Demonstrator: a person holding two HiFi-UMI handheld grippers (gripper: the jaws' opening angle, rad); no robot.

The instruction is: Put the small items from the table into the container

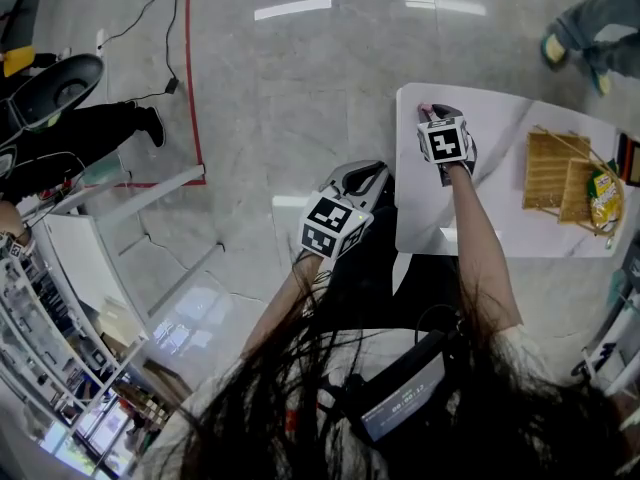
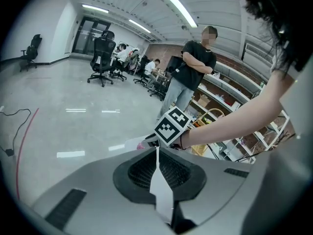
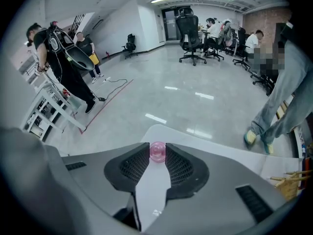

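Observation:
A small round pink item (image 3: 157, 151) sits at the far left corner of the white table (image 1: 500, 230). My right gripper (image 3: 157, 147) points steeply down over that corner, shut on the pink item with both pads against its sides. In the head view the pink item (image 1: 424, 109) just shows ahead of the right gripper (image 1: 433, 115). A slatted wooden container (image 1: 548, 168) lies at the table's right, with a yellow packet (image 1: 604, 196) on it. My left gripper (image 1: 362, 178) hangs off the table's left side, over the floor, shut with nothing in it (image 2: 157, 151).
A person's legs (image 1: 590, 28) stand just beyond the table's far right corner. A person in black (image 2: 188, 80) stands by shelving (image 2: 230, 99). Red floor tape (image 1: 192, 78) and a cable (image 1: 150, 18) run across the glossy floor at the left.

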